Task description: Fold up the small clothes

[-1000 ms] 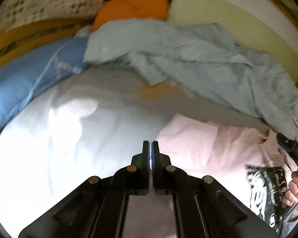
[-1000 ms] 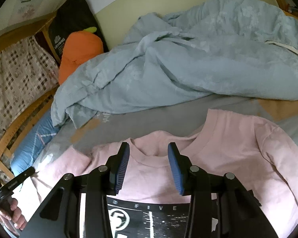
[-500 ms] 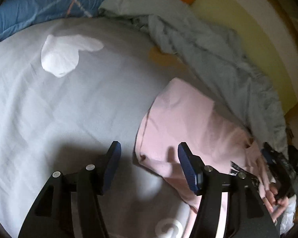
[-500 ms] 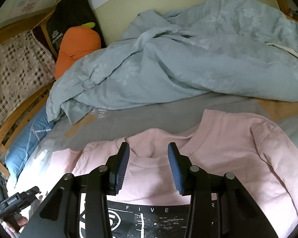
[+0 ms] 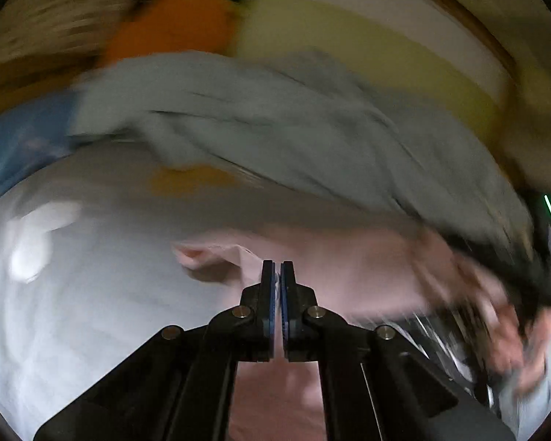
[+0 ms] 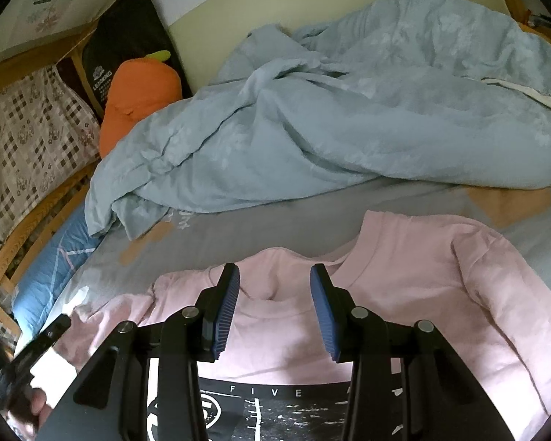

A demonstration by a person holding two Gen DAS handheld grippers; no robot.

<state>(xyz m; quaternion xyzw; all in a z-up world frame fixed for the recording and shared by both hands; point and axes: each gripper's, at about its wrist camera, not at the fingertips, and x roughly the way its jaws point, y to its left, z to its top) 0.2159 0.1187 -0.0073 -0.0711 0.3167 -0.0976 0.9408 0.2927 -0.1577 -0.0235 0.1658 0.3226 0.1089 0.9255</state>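
A pink sweatshirt [image 6: 404,294] with a black print lies face up on the grey bed sheet [image 6: 275,228]. My right gripper [image 6: 273,275] hangs open just above its collar, with nothing pressed between the blue pads. In the blurred left wrist view the sweatshirt [image 5: 349,257] stretches to the right. My left gripper [image 5: 277,262] is closing tight, its jaws together on a raised fold of the left sleeve [image 5: 216,261]. The right wrist view shows the left gripper [image 6: 55,327] at the lower left, at the sleeve's end. A person's hand [image 5: 514,334] holds the right gripper.
A rumpled blue-grey duvet [image 6: 312,128] covers the far half of the bed. An orange carrot plush [image 6: 139,95] and a blue pillow [image 6: 51,275] lie at the left, by the wooden bed rail [image 6: 29,228]. The sheet bears a white heart patch [image 5: 29,250].
My left gripper opened over the sleeve, then shut on it and swung, so its view is now blurred. The right gripper has stayed open over the collar.
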